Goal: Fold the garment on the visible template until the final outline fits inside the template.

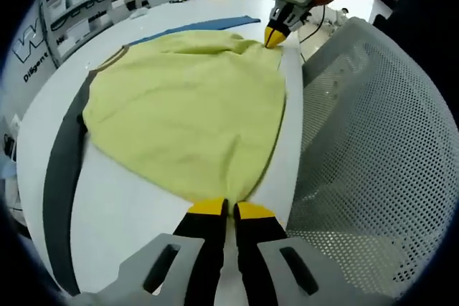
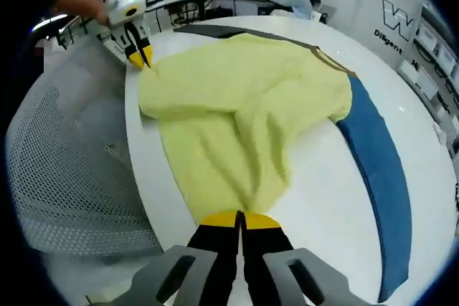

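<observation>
The pale yellow, soft knit garment [image 1: 186,112] lay rumpled across the white round surface [image 1: 136,206], one edge hanging close to the surface's rim beside the grey mesh chair back [image 1: 373,148]. Both claws were pinched shut on that near hem: the left claw [image 1: 229,209] at one corner, the right claw [image 2: 240,218] at the other. Light, limp cloth, I judged; it would sag and slide easily, so corners were the sensible holds. Blue and grey template bands [image 2: 376,170] edged it.
</observation>
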A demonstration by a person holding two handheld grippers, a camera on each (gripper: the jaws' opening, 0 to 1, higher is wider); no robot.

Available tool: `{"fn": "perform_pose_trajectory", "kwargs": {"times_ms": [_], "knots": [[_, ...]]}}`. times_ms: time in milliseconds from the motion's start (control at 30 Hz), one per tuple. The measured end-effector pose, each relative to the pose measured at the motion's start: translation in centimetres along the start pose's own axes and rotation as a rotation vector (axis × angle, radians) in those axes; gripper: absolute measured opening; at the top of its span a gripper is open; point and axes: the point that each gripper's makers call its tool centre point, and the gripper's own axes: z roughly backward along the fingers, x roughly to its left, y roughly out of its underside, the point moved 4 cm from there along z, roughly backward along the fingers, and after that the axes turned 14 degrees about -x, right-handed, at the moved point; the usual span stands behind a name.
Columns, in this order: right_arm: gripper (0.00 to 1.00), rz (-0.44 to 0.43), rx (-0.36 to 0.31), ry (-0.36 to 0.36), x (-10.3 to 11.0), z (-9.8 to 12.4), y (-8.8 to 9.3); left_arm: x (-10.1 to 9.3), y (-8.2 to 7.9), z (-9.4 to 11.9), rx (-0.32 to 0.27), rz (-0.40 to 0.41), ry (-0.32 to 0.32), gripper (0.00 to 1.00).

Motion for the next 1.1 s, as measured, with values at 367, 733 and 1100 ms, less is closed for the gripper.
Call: {"fn": "perform_pose_trajectory", "kwargs": {"times_ms": [367,733,1100], "knots": [[0.00,-0.057,0.074,0.002,-0.5,1.3,1.3,-0.1,0.5,0.6,0.055,0.164,-0.024,0.02],[0.00,-0.142,-0.081,0.054,-1.6,1.2,-1.4,0.1,-0.4,0.3,0.012,0.088,-0.014,0.03],[0.00,-0.114,-0.163,0.113,-4.0,0.3,-4.1,2.4,-4.3,0.7,-0.156,0.062,-0.063,0.06]]}}
